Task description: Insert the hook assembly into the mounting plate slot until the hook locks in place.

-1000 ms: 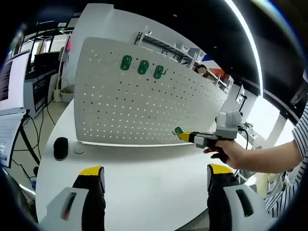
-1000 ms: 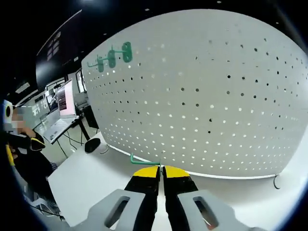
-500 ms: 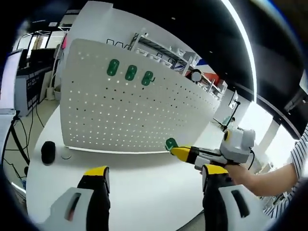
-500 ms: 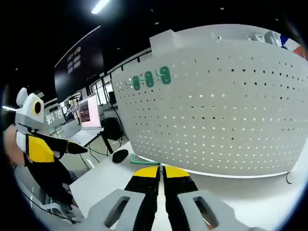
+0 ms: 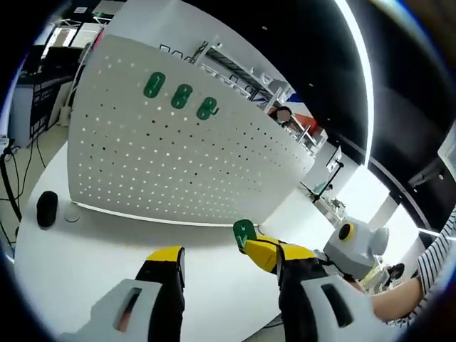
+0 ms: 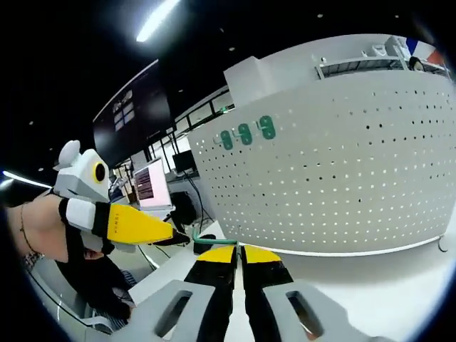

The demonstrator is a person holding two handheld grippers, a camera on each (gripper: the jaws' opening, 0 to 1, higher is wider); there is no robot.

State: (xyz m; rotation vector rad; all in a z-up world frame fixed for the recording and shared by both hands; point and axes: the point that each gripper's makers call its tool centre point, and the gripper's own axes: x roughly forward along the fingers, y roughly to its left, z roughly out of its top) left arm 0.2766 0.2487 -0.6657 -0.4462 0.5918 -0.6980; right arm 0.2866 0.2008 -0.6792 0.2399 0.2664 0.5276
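At the bottom of the left gripper view, the left gripper (image 5: 226,274) has its yellow-tipped black jaws spread wide with nothing between them. Just past its right jaw, the right gripper (image 5: 251,242) comes in from the right with a green hook (image 5: 243,231) at its tip; the hook's flat plastic backplate faces the camera and sits low over the white table (image 5: 85,246), short of the board. A striped sleeve (image 5: 436,267) shows at far right.

In the right gripper view, the right gripper (image 6: 237,254) has its jaws pressed together on the thin green wire end of the hook (image 6: 211,240), which sticks out to the left as a bent rod. The left gripper (image 6: 164,231) enters from the left: yellow wedge finger, white body, held by a hand (image 6: 32,224).

Behind that stands the white pegboard (image 5: 178,171), a matte curved-looking sheet with a regular grid of small round holes, upright on the table. Three green hooks (image 5: 180,97) with oval backplates already hang in a row near its top left. Left of the board's foot are a black mouse (image 5: 46,209) and a small round white puck (image 5: 71,214).

Far back: metal shelving (image 5: 242,75), a lit laptop screen (image 6: 151,187), a ceiling light strip (image 6: 155,18). No legible writing or brand marks anywhere; the screen text is too small to read.
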